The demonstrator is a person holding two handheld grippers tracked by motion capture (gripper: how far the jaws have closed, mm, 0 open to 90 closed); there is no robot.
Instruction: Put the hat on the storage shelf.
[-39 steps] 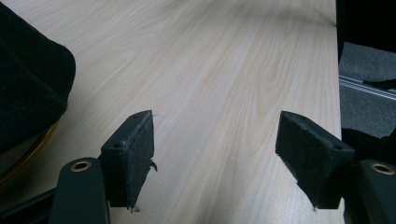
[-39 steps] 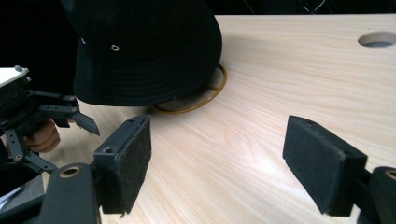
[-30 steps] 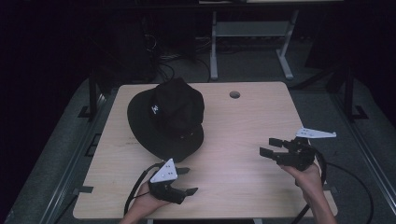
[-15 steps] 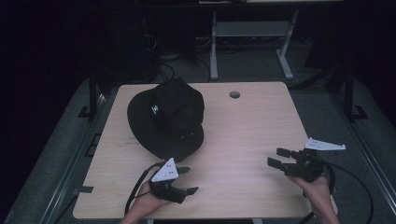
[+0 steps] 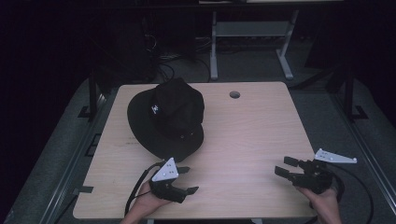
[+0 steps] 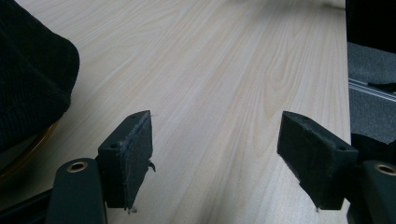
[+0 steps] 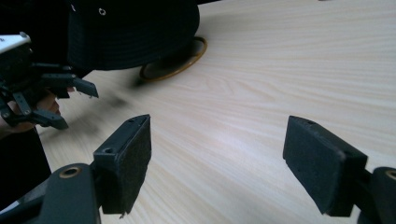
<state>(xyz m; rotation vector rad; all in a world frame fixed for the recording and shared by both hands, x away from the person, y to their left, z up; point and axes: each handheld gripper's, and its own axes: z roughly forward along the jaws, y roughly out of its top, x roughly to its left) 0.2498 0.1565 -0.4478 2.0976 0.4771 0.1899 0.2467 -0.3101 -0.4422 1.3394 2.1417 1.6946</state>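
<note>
A black hat (image 5: 168,116) lies on the bench (image 5: 247,135), towards its far left part, crown up with the brim flat on the wood. The left gripper (image 5: 186,179) sits just in front of the brim, jaws spread with nothing between them. The right gripper (image 5: 286,166) hovers near the bench's right front corner, well apart from the hat, jaws spread wide and empty.

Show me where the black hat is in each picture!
High view: the black hat lies on the table's far left part.
Left gripper view: its dark brim fills the left edge.
Right gripper view: it sits at the top left.
Shared landmark: the pale wooden table.
</note>
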